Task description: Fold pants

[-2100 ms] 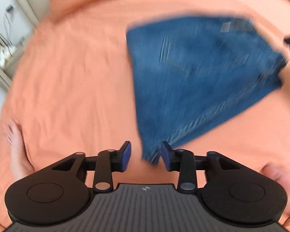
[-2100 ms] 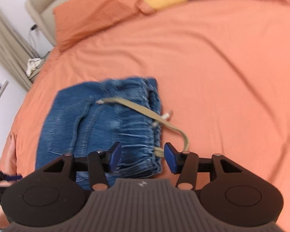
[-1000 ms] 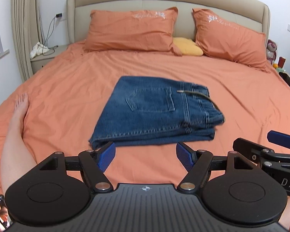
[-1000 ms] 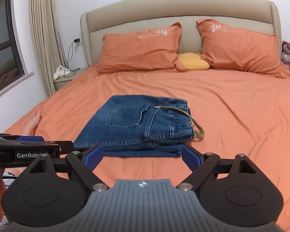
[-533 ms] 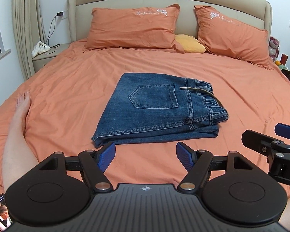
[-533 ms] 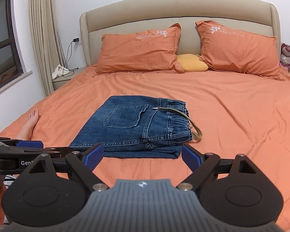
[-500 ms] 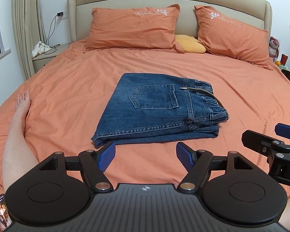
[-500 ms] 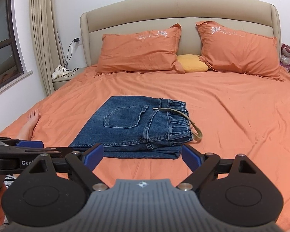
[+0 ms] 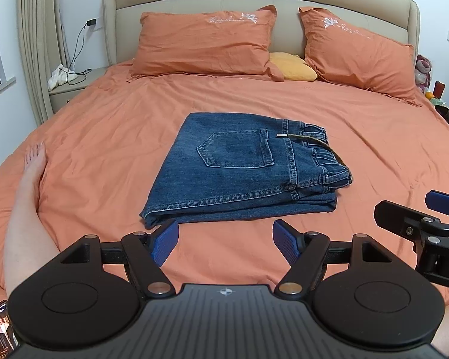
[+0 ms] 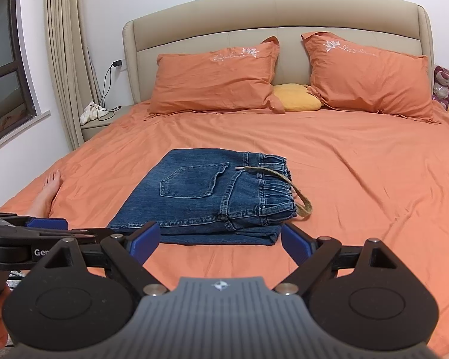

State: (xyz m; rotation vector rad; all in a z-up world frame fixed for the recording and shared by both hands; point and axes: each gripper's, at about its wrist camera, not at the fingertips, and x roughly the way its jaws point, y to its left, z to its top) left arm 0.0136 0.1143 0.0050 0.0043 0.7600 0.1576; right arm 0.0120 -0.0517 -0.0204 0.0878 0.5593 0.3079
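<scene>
A pair of blue jeans point(image 9: 239, 167) point(image 10: 206, 197) lies folded into a flat rectangle in the middle of the orange bed, back pocket up, waistband to the right. A khaki belt strap point(image 10: 299, 200) loops off the waistband. My left gripper point(image 9: 225, 240) hangs open just short of the near edge of the jeans, with nothing between its blue pads. My right gripper point(image 10: 220, 243) is also open and empty, held back from the same near edge. Each gripper shows at the side of the other's view.
The orange sheet point(image 9: 374, 149) covers the whole bed. Two orange pillows point(image 9: 206, 45) and a yellow cushion point(image 9: 293, 67) lie by the beige headboard. A person's bare leg and foot point(image 9: 30, 179) rest along the left edge. A nightstand with cables point(image 9: 68, 80) stands at the far left.
Two seconds ago both grippers were low over the jeans; since then they have drawn back and tilted up to see the whole bed. Over the last half second nothing has moved.
</scene>
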